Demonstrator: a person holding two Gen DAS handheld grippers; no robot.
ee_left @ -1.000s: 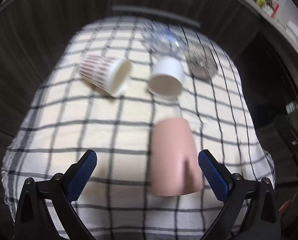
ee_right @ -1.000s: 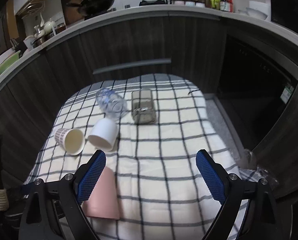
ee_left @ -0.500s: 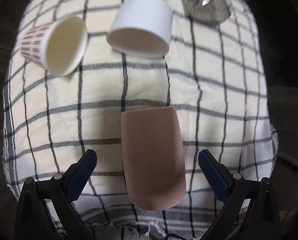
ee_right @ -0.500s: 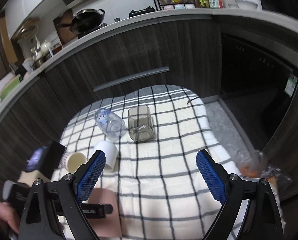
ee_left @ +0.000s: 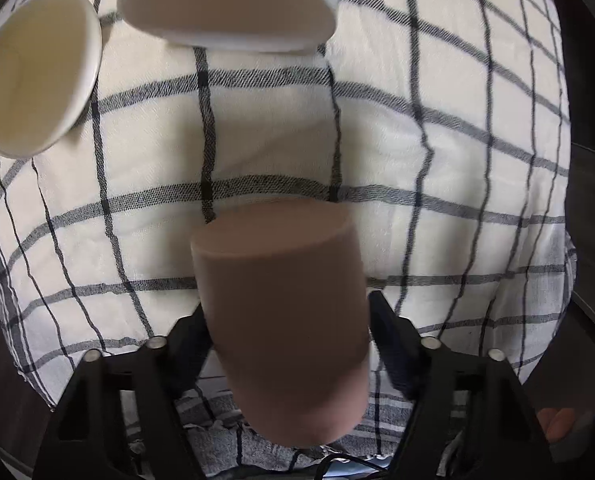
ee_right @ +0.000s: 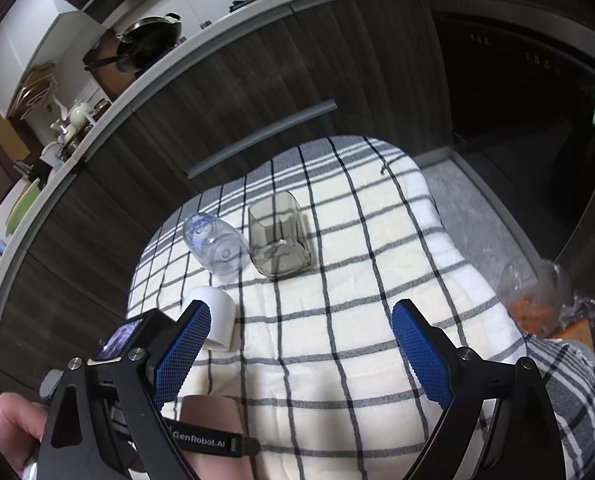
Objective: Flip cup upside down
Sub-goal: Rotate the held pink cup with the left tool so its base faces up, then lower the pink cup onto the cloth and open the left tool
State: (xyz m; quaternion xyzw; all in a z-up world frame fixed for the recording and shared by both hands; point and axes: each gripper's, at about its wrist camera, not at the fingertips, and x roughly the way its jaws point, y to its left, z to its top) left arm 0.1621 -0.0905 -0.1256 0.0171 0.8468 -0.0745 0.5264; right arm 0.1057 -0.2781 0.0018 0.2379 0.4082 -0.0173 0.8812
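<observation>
A pink cup point(ee_left: 285, 320) lies on its side near the front edge of the checked cloth point(ee_left: 437, 152), its closed base pointing away from me. My left gripper point(ee_left: 287, 330) is shut on the pink cup, one finger on each side of it. The cup also shows at the bottom of the right wrist view point(ee_right: 211, 416), behind the left gripper's body. My right gripper point(ee_right: 301, 344) is open and empty, held above the middle of the cloth point(ee_right: 357, 320).
A white cup point(ee_left: 233, 8) and a cream paper cup point(ee_left: 37, 76) lie on their sides just beyond the pink cup. A clear bottle point(ee_right: 215, 246) and a smoky glass tumbler point(ee_right: 279, 238) lie further back. Dark cabinets stand behind; a plastic bag point(ee_right: 545, 300) sits at the right.
My left gripper has moved forward and closed on the pink cup. The right gripper has risen and tilted a little, still open.
</observation>
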